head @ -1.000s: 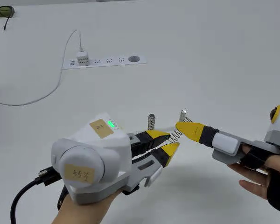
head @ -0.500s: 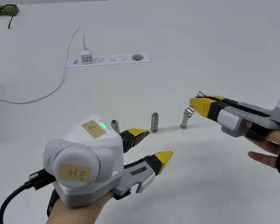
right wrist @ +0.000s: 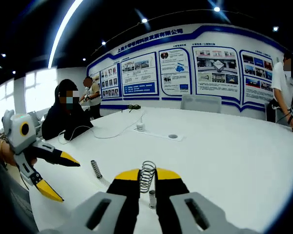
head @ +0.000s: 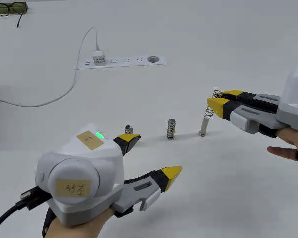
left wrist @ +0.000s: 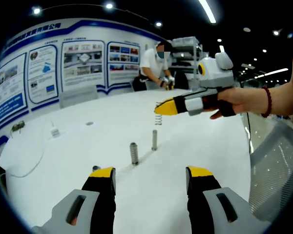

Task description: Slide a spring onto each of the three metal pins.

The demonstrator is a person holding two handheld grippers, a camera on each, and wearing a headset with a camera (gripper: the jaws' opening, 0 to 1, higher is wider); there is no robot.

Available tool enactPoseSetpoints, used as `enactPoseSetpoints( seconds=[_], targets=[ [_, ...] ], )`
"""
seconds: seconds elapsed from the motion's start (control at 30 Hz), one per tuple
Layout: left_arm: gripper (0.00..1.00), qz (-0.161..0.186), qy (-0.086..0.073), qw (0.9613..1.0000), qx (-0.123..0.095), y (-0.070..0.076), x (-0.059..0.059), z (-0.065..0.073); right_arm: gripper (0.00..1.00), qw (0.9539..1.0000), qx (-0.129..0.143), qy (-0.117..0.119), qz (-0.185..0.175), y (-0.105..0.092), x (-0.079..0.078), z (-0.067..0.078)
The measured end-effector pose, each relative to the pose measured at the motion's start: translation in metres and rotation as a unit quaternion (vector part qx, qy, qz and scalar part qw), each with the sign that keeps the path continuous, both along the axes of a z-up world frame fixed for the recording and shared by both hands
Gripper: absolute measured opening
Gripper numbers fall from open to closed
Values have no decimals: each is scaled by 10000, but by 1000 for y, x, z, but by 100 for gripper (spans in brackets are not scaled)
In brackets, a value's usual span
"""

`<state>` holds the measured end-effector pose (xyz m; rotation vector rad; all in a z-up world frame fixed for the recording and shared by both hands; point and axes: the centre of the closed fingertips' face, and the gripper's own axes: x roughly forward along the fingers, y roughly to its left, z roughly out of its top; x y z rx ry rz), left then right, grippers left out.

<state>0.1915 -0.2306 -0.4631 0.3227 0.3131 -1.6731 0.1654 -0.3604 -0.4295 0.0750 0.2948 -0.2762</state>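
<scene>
Spring (right wrist: pixel 146 176) is clamped between the closed jaws of the right gripper (head: pixel 216 99), with coils projecting above and below the yellow tips. It is held directly over the rightmost pin (head: pixel 203 127) of three upright pins on the white bench (head: pixel 238 188); whether it touches the pin top cannot be judged. The middle pin (head: pixel 172 120) is sleeved by a second spring (head: pixel 171 131). The leftmost pin (head: pixel 128 130) is partly hidden behind the left gripper (head: pixel 151 154), whose jaws are spread wide and empty. A power strip (head: pixel 121 61) lies well behind.
</scene>
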Motion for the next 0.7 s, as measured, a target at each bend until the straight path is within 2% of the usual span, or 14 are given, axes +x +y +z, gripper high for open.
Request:
enactPoseSetpoints(
  seconds=[0.2, 0.4, 0.47, 0.7],
  targets=[
    [65, 127, 36, 9999, 13, 4, 6, 0, 12, 9997, -156, 166, -43, -7, 4, -11],
    [68, 251, 93, 9996, 34, 8, 11, -2, 12, 9995, -161, 270, -61, -10, 5, -20],
    [69, 298, 94, 9995, 62, 10, 13, -3, 12, 9997, -84, 209, -93, -10, 6, -19],
    [69, 382, 122, 9992, 79, 12, 18, -4, 12, 9995, -158, 220, -137, -11, 5, -17]
  ],
)
